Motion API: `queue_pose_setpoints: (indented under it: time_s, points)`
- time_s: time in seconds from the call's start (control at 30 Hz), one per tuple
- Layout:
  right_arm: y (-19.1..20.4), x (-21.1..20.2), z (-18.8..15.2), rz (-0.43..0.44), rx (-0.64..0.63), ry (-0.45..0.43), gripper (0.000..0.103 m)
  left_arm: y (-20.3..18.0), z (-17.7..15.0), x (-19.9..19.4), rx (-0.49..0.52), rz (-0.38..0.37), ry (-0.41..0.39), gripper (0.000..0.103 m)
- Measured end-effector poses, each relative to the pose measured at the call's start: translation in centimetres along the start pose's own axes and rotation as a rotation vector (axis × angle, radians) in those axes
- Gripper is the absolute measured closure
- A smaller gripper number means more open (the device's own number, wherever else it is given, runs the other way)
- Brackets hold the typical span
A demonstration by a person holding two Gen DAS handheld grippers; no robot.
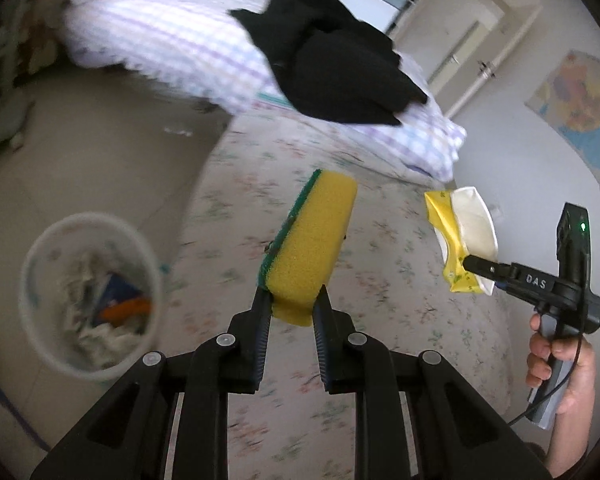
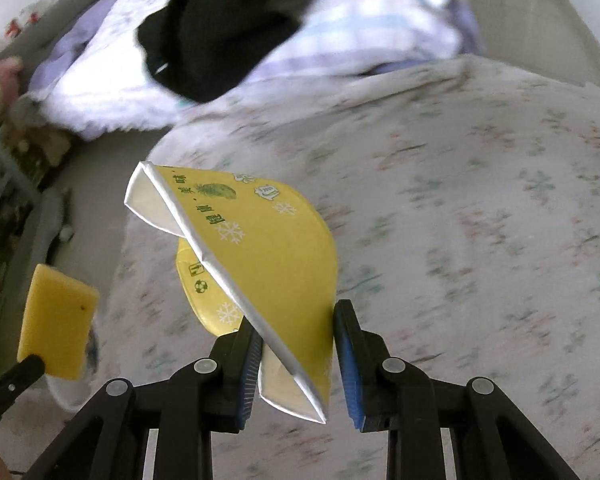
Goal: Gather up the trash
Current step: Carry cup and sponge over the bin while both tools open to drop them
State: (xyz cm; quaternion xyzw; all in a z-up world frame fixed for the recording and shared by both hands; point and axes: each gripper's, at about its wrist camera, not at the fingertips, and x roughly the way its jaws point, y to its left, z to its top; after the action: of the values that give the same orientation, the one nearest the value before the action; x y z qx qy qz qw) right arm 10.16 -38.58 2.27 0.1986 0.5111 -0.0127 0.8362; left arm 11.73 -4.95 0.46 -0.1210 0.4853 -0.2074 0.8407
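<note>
Left gripper [image 1: 292,304] nearest lens, fingers clamped on sponge [image 1: 308,248], held in air above bed [image 1: 340,360]. Right gripper [image 2: 296,320] pinches crushed yellow cup [image 2: 260,248], also aloft over bed.

Bed: floral sheet, blurred. Checked quilt [image 1: 160,40] with black garment [image 1: 332,72] on top, both smeared.

Bin [image 1: 88,300] on floor beside bed, left view only; contents blurred, rim soft. Map [image 1: 580,112] on wall, left view only. Hand [image 1: 560,368] on right gripper handle, arm cut off at frame edge. Cup print legible in right view only.
</note>
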Motion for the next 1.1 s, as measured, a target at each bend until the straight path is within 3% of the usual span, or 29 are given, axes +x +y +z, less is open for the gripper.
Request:
queue_pose_setpoints:
  time_s: [0.17, 0.47, 0.63, 0.7, 0.77, 0.8, 1.1]
  points:
    - [4.8, 1.3, -1.6, 0.040, -0.062, 0.011, 0.072, 5.8, -1.3, -2.8, -0.101, 0.060, -0.084, 0.081]
    - [11.2, 4.7, -3.6, 0.096, -0.138, 0.066, 0.071, 13.2, -2.2, -4.6, -0.167, 0.209, -0.119, 0.081]
    - [13.5, 6.8, -3.9, 0.114, -0.138, 0.084, 0.071, 16.3, -2.4, -4.1, -0.207, 0.213, -0.115, 0.080]
    - [14.3, 7.8, -4.0, 0.130, -0.128, 0.095, 0.071, 16.6, -2.0, -3.8, -0.173, 0.231, -0.135, 0.066]
    - [15.2, 8.6, -4.1, 0.141, -0.130, 0.097, 0.071, 17.0, -1.9, -3.4, -0.171, 0.292, -0.140, 0.020]
    - [15.6, 9.1, -4.2, 0.143, -0.131, 0.100, 0.071, 17.2, -2.0, -3.3, -0.181, 0.306, -0.143, 0.015]
    - [19.1, 12.2, -5.2, 0.149, -0.155, 0.141, 0.071, 19.8, -3.4, -4.6, -0.227, 0.408, -0.122, 0.014]
